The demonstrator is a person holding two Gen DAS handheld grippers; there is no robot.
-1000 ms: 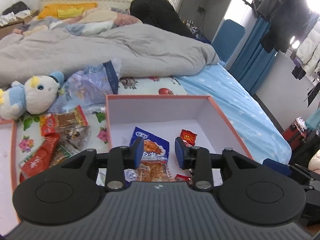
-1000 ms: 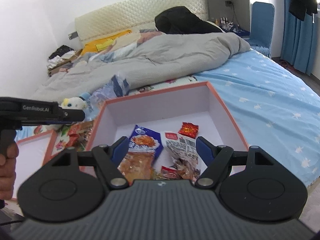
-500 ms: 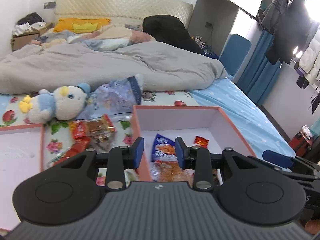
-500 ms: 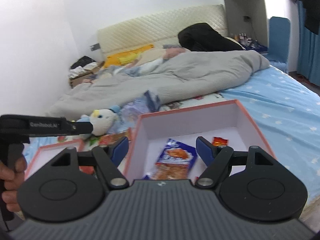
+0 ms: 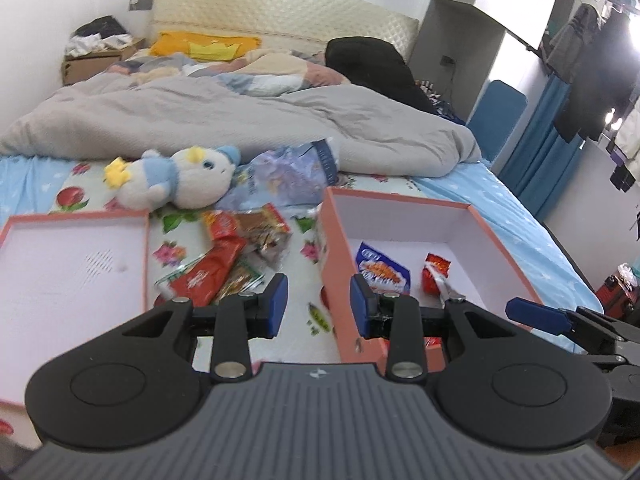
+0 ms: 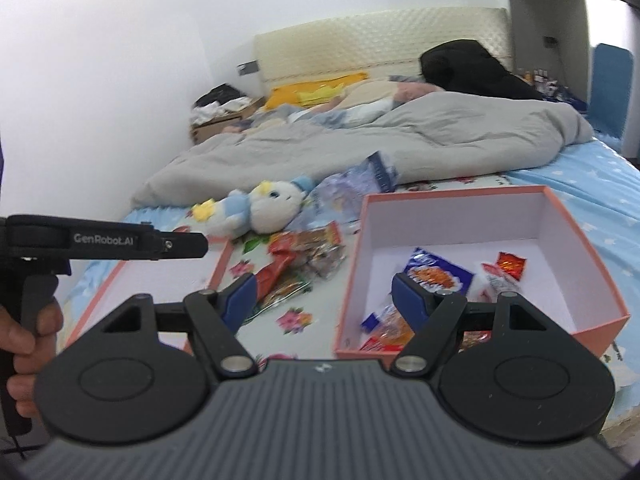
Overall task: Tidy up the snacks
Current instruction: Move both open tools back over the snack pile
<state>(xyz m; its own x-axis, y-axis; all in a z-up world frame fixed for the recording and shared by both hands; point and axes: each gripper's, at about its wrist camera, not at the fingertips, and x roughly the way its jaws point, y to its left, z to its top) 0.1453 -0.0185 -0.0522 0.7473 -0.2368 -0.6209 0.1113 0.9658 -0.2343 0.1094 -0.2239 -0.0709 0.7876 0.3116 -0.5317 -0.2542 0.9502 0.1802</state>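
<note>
Left wrist view, left to right: lid (image 5: pixel 76 264) lying open-side up, loose snack pile (image 5: pixel 228 264) on the sheet, then box (image 5: pixel 404 204) with a blue packet (image 5: pixel 380 272) and a red one (image 5: pixel 436 276) inside. Left gripper (image 5: pixel 318 304) has its jaws partly apart, nothing between them, hanging above the box's left wall. Right gripper (image 6: pixel 324 300) is spread wide, also empty, near the pile and the box. Step looks like between-picks — some snacks boxed, pile still out. Next move likely calls for going left and down onto the pile, closing on one flat packet's edge — thin foil, easy to slip.
</note>
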